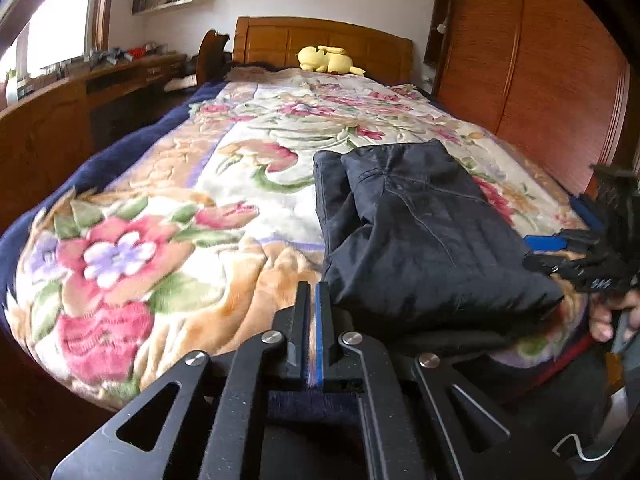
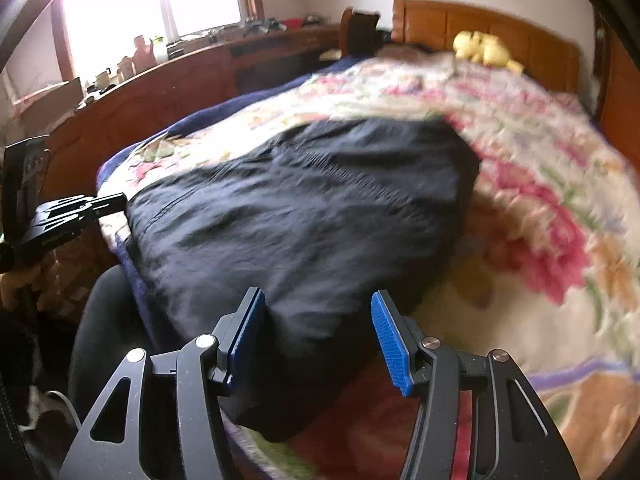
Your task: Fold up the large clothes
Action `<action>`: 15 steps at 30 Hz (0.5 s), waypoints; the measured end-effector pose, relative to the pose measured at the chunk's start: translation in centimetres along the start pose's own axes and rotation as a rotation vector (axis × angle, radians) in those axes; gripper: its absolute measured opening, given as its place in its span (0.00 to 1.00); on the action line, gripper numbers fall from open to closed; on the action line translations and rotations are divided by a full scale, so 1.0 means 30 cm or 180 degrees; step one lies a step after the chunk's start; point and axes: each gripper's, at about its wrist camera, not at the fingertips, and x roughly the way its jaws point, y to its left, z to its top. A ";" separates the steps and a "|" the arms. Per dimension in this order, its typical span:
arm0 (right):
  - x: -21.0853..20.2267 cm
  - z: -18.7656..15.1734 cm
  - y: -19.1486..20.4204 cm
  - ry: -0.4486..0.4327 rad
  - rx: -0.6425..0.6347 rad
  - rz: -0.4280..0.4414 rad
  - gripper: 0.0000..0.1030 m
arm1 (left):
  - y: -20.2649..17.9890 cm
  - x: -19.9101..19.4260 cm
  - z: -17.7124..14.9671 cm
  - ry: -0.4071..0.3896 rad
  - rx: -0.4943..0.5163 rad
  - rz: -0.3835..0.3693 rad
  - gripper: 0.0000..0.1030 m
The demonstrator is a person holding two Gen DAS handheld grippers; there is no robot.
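A dark navy garment (image 1: pixel 416 224) lies folded into a thick rectangle on the floral blanket (image 1: pixel 168 216) near the foot of the bed. It fills the middle of the right wrist view (image 2: pixel 304 208). My left gripper (image 1: pixel 313 292) is shut and empty, just left of the garment's near corner. My right gripper (image 2: pixel 318 308) is open, its blue pads on either side of the garment's near edge, not pinching it. The right gripper also shows in the left wrist view (image 1: pixel 560 248) at the garment's right side. The left gripper shows at the left of the right wrist view (image 2: pixel 108 204).
A yellow plush toy (image 1: pixel 326 60) lies by the wooden headboard (image 1: pixel 320 40). A wooden desk (image 1: pixel 100 80) with clutter runs along the left under the window. A wooden wardrobe (image 1: pixel 532 60) stands close on the right. A dark chair (image 2: pixel 104 320) sits at the bed's foot.
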 end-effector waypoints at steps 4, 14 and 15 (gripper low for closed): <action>0.009 0.010 0.004 0.0019 -0.0082 -0.0030 0.55 | 0.013 -0.009 -0.021 0.0088 0.0007 -0.0104 0.02; 0.059 0.149 -0.076 -0.0044 -0.0238 -0.0340 0.60 | -0.030 -0.008 -0.030 0.0140 0.0077 -0.0308 0.28; 0.074 0.168 -0.090 -0.0041 -0.0254 -0.0400 0.62 | -0.033 -0.002 -0.032 0.0153 0.0086 -0.0322 0.29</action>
